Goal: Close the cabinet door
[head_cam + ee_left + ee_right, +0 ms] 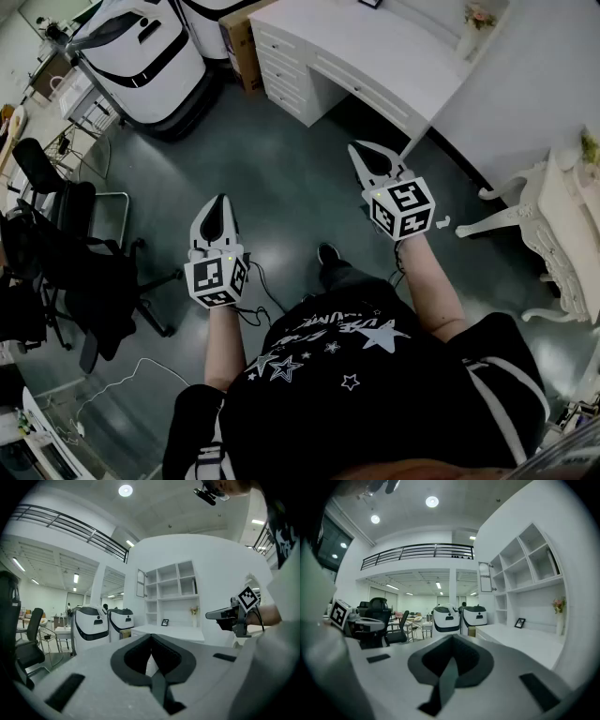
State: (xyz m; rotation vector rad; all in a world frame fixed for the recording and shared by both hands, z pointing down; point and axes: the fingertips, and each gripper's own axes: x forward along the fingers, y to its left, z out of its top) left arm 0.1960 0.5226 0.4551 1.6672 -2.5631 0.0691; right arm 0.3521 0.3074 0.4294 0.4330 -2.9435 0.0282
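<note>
The cabinet door (140, 583) is a small glass-fronted panel standing open at the upper left of the white shelf unit (171, 590); the right gripper view shows that door (485, 577) too. It is far off, above the white desk (375, 56). My left gripper (220, 199) and right gripper (361, 150) hang over the grey floor, well short of the desk. Both are shut with nothing between their jaws. In its own view the left gripper (151, 637) points level at the shelves, and the right gripper (452, 637) aims slightly downward.
Two large white machines (141, 56) stand at the back left beside a cardboard box (239, 42). Black office chairs (84, 272) crowd the left. An ornate white table (562, 216) stands at the right. A cable (131, 375) lies on the floor.
</note>
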